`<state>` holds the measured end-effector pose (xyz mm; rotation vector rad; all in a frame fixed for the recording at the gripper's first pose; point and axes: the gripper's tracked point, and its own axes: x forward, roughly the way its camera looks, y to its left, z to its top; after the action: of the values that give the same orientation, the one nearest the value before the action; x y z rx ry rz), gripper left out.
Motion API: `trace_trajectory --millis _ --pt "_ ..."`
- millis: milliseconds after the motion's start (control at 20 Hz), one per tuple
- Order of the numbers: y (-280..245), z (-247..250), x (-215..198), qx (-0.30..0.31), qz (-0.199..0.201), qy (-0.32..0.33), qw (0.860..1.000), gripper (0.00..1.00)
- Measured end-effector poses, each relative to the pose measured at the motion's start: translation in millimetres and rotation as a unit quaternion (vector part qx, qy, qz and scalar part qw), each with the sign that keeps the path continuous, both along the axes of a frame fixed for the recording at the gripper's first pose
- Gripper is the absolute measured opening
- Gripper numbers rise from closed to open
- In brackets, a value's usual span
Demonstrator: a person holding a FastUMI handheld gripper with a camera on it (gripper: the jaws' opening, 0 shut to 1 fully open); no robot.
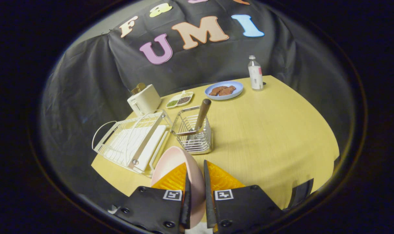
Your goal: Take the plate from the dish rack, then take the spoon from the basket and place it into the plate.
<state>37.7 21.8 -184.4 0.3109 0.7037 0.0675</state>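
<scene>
Pink plate [179,162] held edge-on between the fingers, gripper [196,182] clamped nearly closed on its rim. Ahead, left: white dish rack [132,141]. Just beyond the fingertips: wire basket [193,133], wooden-handled spoon [202,113] standing in it, tilted. All on yellow table [265,130].

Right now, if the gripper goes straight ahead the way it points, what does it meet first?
Probably the wire basket with the spoon standing in it, just beyond the pink plate on which the gripper is shut. Depth is unclear; it might pass over.
</scene>
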Motion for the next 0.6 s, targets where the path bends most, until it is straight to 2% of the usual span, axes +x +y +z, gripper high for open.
trace_trajectory --millis 350,600 --pt "-8 -63 5 -0.026 0.002 0.035 0.999 0.18" --pt "-11 -76 8 -0.038 0.005 0.034 0.999 0.21"
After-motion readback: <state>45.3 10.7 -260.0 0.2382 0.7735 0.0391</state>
